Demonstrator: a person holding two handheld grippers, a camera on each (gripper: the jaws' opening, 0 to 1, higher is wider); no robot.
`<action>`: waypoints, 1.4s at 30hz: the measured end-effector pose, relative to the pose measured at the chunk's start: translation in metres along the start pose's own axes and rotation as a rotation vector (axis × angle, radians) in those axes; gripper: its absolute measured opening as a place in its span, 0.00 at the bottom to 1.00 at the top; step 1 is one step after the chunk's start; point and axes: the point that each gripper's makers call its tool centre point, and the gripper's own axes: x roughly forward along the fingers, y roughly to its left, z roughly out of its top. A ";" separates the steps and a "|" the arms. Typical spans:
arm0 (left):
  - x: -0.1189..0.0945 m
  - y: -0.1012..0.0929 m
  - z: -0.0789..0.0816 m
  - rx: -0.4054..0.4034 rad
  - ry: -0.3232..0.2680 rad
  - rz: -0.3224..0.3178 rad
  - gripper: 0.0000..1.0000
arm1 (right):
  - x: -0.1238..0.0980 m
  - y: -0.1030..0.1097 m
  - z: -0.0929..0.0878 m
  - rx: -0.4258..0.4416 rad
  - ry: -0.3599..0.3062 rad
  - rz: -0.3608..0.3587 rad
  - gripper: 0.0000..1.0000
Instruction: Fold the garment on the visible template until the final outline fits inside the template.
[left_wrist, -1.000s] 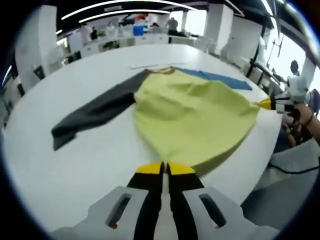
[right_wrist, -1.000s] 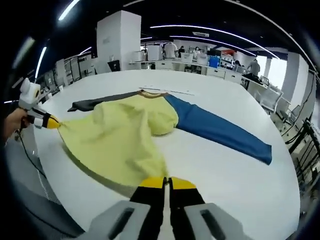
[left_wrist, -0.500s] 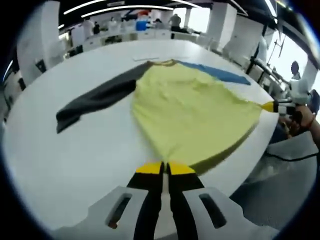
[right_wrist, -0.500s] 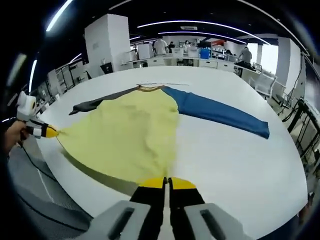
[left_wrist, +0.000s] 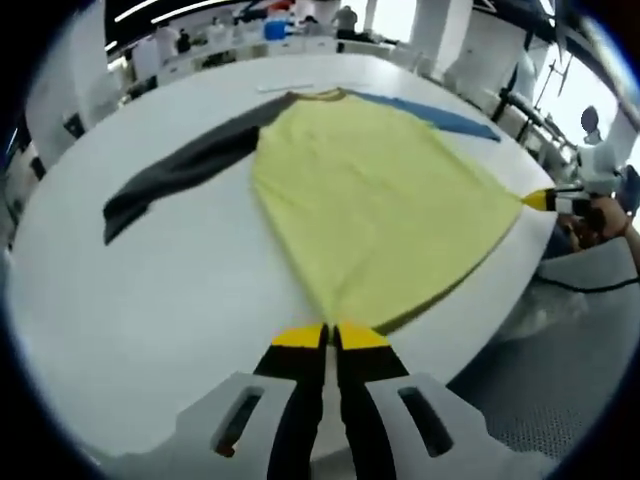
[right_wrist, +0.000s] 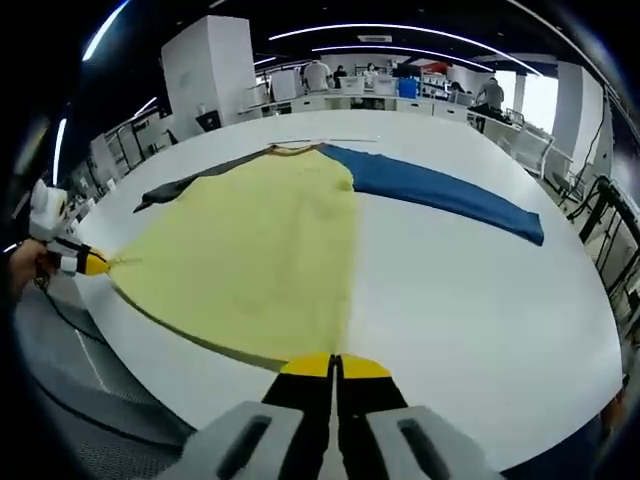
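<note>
Garment (left_wrist: 380, 200) flat, both grippers pinching hem

No template outline can be made out on the table (right_wrist: 480, 300) around the garment (right_wrist: 260, 250).

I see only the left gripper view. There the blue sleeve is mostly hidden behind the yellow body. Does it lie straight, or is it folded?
Observer: In the right gripper view the blue sleeve lies flat and straight on the table. It runs out from the shoulder and is not folded.
Operator: Thank you. The right claw is very small in my view. Does it really hold the shirt?
Observer: Yes. The right claw has its jaws closed together on the hem corner of the shirt, near the table's edge.
</note>
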 end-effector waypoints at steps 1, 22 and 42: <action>0.001 0.001 -0.002 0.003 0.008 0.003 0.00 | 0.000 0.001 -0.004 0.003 0.013 0.002 0.00; 0.008 -0.002 -0.024 0.023 0.103 0.000 0.01 | -0.004 0.000 -0.019 0.001 0.063 0.001 0.00; 0.000 0.008 -0.031 0.038 0.121 0.067 0.22 | -0.006 -0.001 -0.021 0.047 0.069 0.009 0.08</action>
